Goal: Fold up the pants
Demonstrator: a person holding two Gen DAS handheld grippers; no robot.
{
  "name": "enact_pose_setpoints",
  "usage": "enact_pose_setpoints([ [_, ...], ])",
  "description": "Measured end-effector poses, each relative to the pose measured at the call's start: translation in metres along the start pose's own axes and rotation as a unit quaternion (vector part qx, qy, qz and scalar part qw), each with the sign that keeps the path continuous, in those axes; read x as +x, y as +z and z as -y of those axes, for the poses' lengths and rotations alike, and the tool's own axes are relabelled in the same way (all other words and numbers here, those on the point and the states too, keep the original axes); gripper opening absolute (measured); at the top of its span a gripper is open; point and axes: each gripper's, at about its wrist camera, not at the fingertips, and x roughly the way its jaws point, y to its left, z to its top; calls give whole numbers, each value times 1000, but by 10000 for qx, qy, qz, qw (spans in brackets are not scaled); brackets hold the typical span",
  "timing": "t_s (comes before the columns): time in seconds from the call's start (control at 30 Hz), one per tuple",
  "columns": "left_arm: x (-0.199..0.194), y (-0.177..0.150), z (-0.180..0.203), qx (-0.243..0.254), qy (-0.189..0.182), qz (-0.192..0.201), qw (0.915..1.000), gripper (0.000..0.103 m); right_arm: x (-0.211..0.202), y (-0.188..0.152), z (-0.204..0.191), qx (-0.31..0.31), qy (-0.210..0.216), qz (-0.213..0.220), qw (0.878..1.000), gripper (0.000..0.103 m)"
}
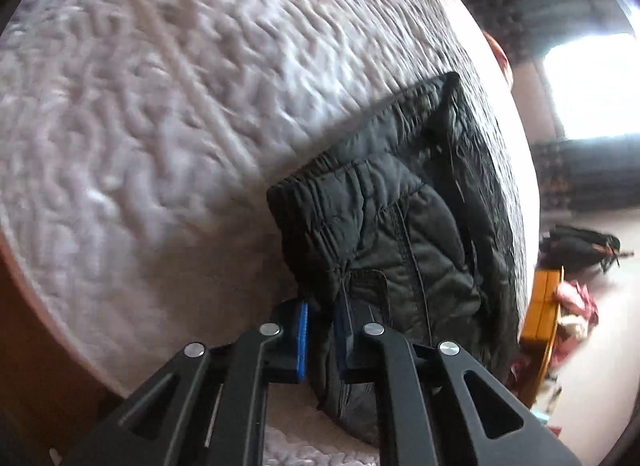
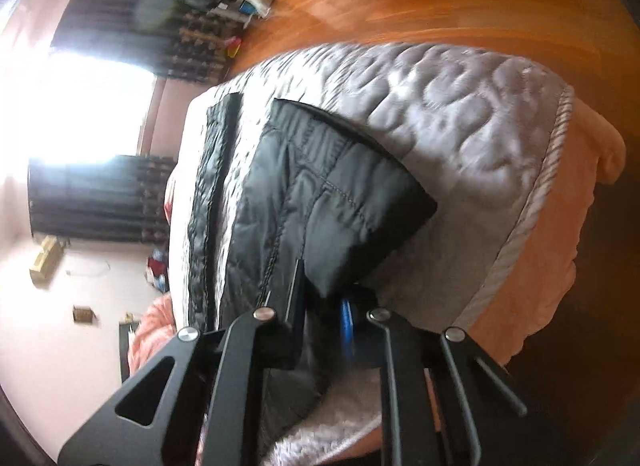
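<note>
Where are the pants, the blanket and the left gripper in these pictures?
pants [image 1: 404,225], left wrist view, on the quilted black fabric below the waistband.
blanket [image 2: 472,105], right wrist view, on its bare grey textured top.
left gripper [image 1: 322,340], left wrist view, between the blue-padded fingertips.

Bedspread texture smeared by blur, pants lower part hidden behind left hand-held gripper, floor clutter too blurred to name
</note>
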Motion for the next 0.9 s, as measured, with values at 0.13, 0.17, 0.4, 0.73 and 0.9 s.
enact_pose_setpoints([
  [0.13,-17,7,-32,-204,207,105,9995,10,10,-20,-14,-309,-67,-326,9990,13],
  [0.17,-17,9,-37,-174,313,93,9993,10,16,-23,-15,-397,-209,-423,9981,15],
  [0.4,-18,6,-33,484,784,121,9957,56,10,-29,-48,-1653,-2224,-96,9608,49],
  [0.73,-65,35,48,2119,845,1144,9669,99,85,-72,-110,-3407,-2271,-889,9080,80],
  [0.9,-45,95,97,2492,741,949,9609,99,96,-58,-110,-3093,-2613,-1095,9078,80],
])
